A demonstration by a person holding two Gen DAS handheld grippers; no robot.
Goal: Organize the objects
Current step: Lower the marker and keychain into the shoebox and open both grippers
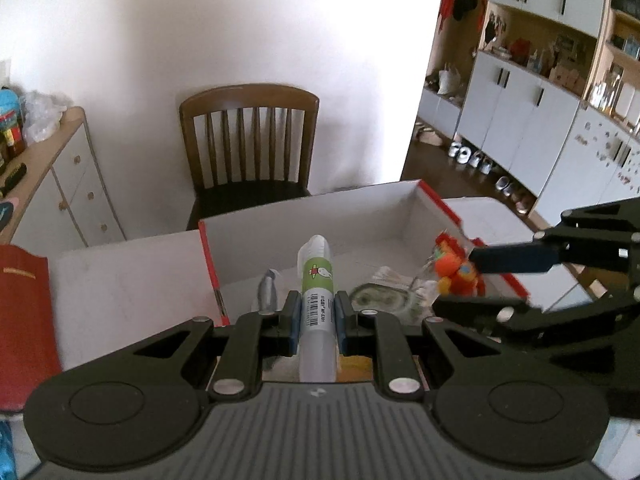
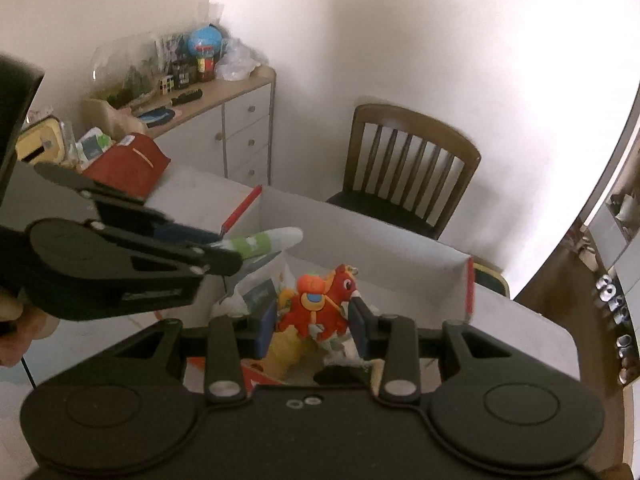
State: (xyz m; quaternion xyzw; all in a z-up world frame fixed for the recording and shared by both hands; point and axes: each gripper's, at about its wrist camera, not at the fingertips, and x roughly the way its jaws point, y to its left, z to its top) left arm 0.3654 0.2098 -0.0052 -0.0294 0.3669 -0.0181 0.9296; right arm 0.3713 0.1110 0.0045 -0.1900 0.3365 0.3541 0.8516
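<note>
From the left wrist, the left gripper (image 1: pixel 317 317) clamps a glue tube (image 1: pixel 317 284) above the near edge of the box (image 1: pixel 312 216); carry it well inside before letting go.

From the right wrist, the right gripper (image 2: pixel 313 322) pinches a red plush toy (image 2: pixel 320 300) over the box's near side; release low, clear of the tube.

Both feeds reach me in soft daylight. The wall (image 1: pixel 248 32) is overexposed to near white in both views, and I find no hard shadows, only a faint grey cast below the chair (image 1: pixel 248 140). Fisheye curvature bends the cabinets (image 1: pixel 532 92) strongly and darkens the corners of the right wrist view. I note motion blur on the toy (image 1: pixel 456 268) and the right gripper (image 1: pixel 480 284) in the left view. The left gripper (image 2: pixel 236 254) smears likewise in the right view.
</note>
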